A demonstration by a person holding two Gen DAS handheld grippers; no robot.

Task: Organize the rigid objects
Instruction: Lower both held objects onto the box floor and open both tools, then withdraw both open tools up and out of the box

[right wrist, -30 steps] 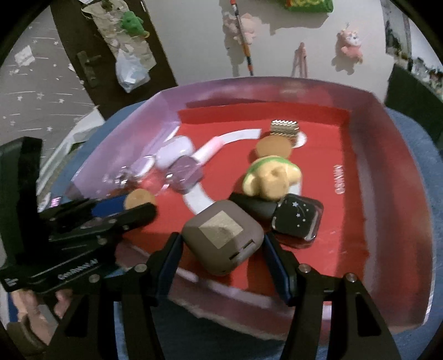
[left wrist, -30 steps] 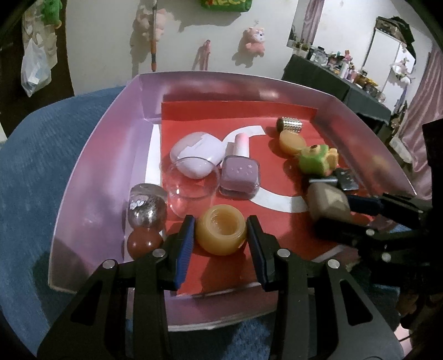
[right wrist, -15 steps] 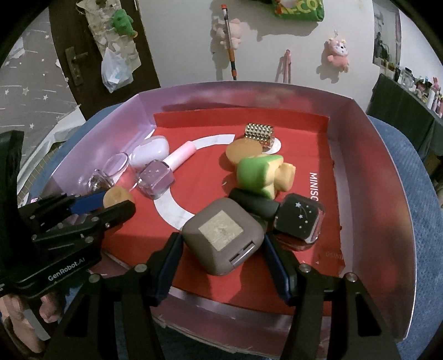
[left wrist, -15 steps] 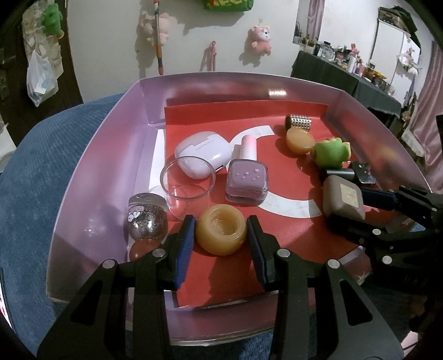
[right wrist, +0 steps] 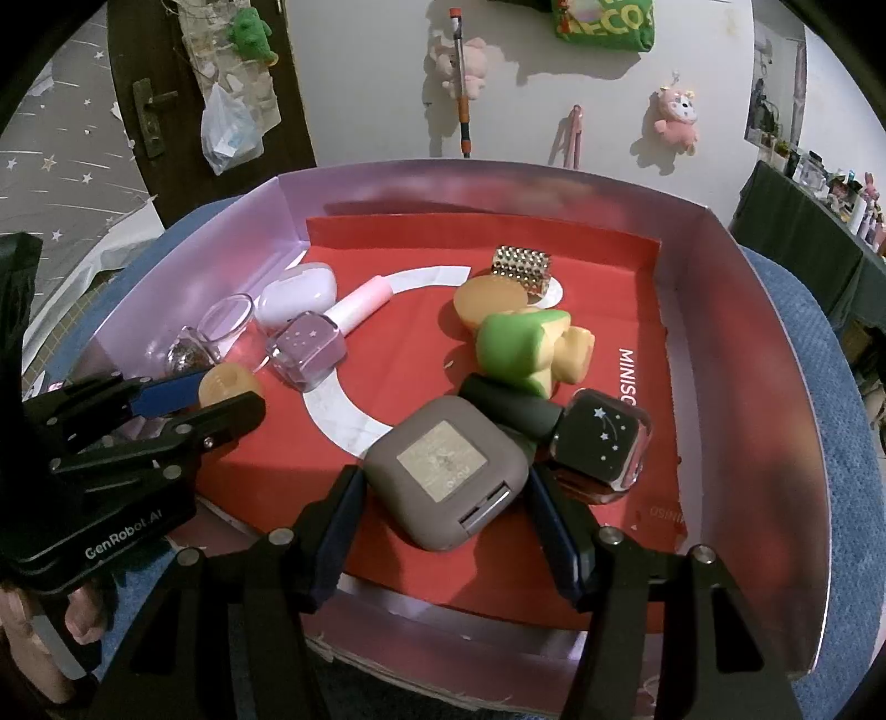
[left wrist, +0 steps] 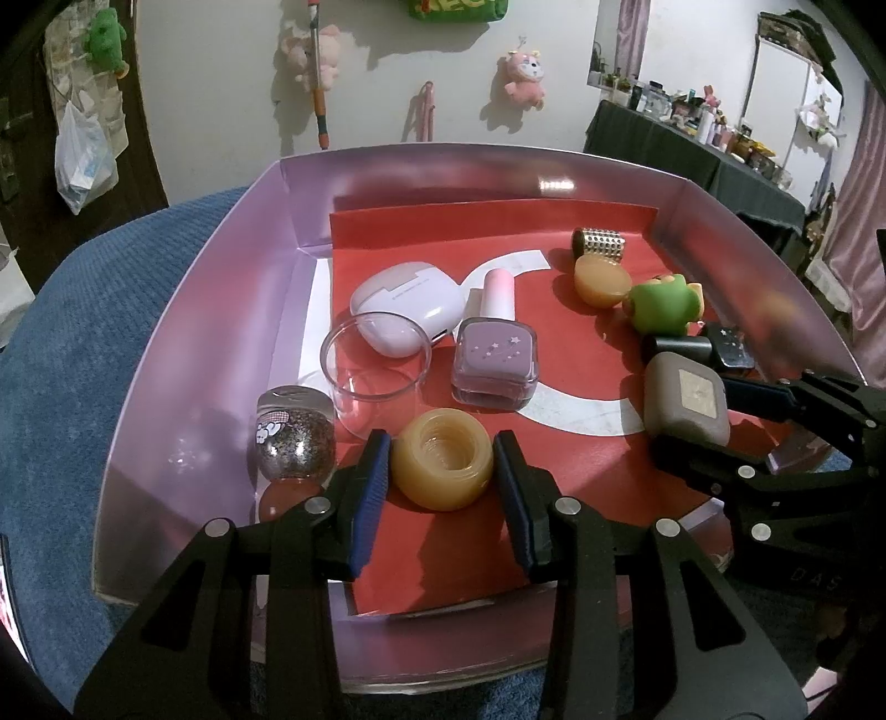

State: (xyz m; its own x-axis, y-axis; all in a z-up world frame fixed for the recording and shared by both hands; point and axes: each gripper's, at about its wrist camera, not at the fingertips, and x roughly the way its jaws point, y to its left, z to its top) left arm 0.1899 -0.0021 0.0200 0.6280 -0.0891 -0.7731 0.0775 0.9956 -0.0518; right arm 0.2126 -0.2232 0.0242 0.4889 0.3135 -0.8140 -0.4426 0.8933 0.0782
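Below us, a pink tray [left wrist: 183, 354] sits on blue cloth [left wrist: 66, 343]; our left gripper [left wrist: 440, 471] clamps an amber cap [left wrist: 443, 465], our right gripper [right wrist: 443, 498] a brown case [right wrist: 446, 476], before a toy-hung wall [left wrist: 232, 83].

A pale wall [left wrist: 221, 83] is seen beyond the grippers, hung with pink plush toys [left wrist: 523, 75], an orange-handled stick [left wrist: 320, 83] and a green bag [right wrist: 603, 22]. To the far left, a dark wooden door [right wrist: 166, 99] with a metal handle [right wrist: 148, 113] is seen, and a plastic bag [right wrist: 227, 130] is hung on it. To the far right, a dark-draped table [left wrist: 692, 160] crowded with bottles is set against the wall, with a pink curtain [left wrist: 853, 232] beside it. A blue textured cloth [left wrist: 72, 343] is spread beneath. Hard shadows are cast on the wall.
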